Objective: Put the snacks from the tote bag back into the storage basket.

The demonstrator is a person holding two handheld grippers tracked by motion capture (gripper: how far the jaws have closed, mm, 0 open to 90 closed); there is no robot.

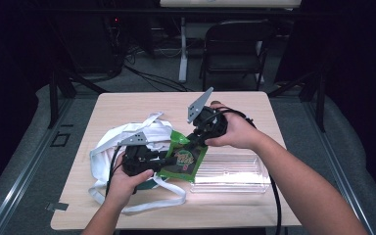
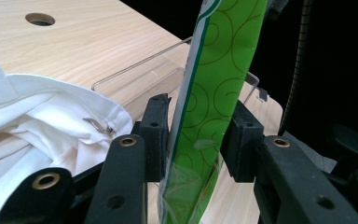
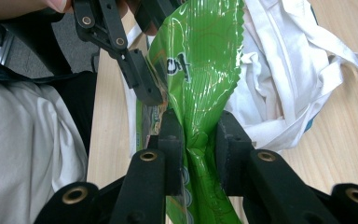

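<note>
A green snack bag (image 1: 183, 159) hangs between both grippers over the table. In the right gripper view the bag (image 3: 200, 56) is pinched and creased between the black pads of my right gripper (image 3: 200, 135), which is shut on its edge. My right gripper (image 1: 194, 141) comes in from the upper right in the high view. My left gripper (image 1: 165, 159) reaches from the left. In the left gripper view the bag (image 2: 214, 84) stands edge-on in the wide gap of my left gripper (image 2: 200, 121), whose jaws are open around it. The left gripper's jaw (image 3: 140, 84) lies against the bag's far side.
A white cloth tote (image 1: 127, 137) with long straps lies crumpled on the wooden table (image 1: 127, 105), left of the bag. A clear plastic box (image 1: 230, 174) lies on its side at the front right. A black chair (image 1: 235, 44) stands beyond the table.
</note>
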